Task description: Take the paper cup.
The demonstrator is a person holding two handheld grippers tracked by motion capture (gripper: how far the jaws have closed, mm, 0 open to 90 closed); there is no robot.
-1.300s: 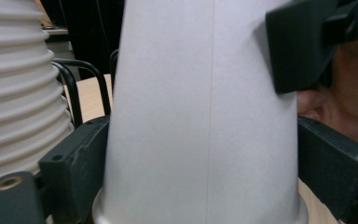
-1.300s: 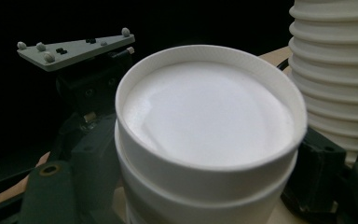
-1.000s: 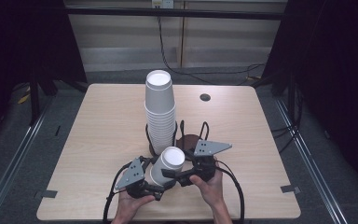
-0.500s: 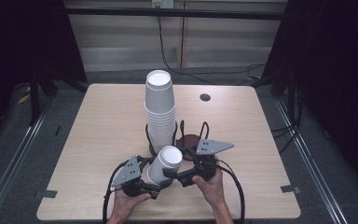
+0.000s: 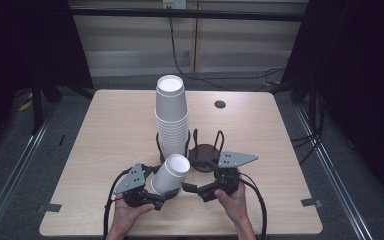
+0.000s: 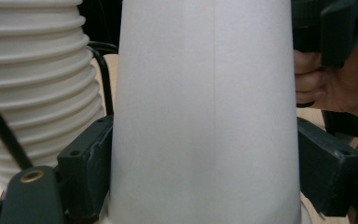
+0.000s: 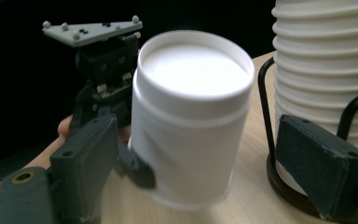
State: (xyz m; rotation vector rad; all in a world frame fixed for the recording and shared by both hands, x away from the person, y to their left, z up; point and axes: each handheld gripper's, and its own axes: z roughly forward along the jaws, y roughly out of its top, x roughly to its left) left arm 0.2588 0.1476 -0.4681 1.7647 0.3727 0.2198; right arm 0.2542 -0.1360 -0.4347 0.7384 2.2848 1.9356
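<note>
A white paper cup (image 5: 171,173) lies tilted, mouth up and to the right, in my left gripper (image 5: 156,192). In the left gripper view both pads press the cup's wall (image 6: 205,116), so the left gripper (image 6: 205,163) is shut on it. My right gripper (image 5: 191,189) sits just right of the cup, jaws pointing at it. In the right gripper view the right gripper (image 7: 200,144) stands open, jaws spread wider than the cup (image 7: 191,116) and apart from it. A tall stack of white cups (image 5: 171,115) stands in a black wire holder behind.
A second wire holder with a brown base (image 5: 203,150) stands empty right of the stack, just behind my right gripper. A small dark round hole (image 5: 220,104) is in the wooden table (image 5: 105,130) at the back. The stack (image 7: 326,70) is close to my right jaw.
The cup has shifted slightly left with the left gripper. The right gripper has drawn a little away, leaving a small gap between it and the cup.
</note>
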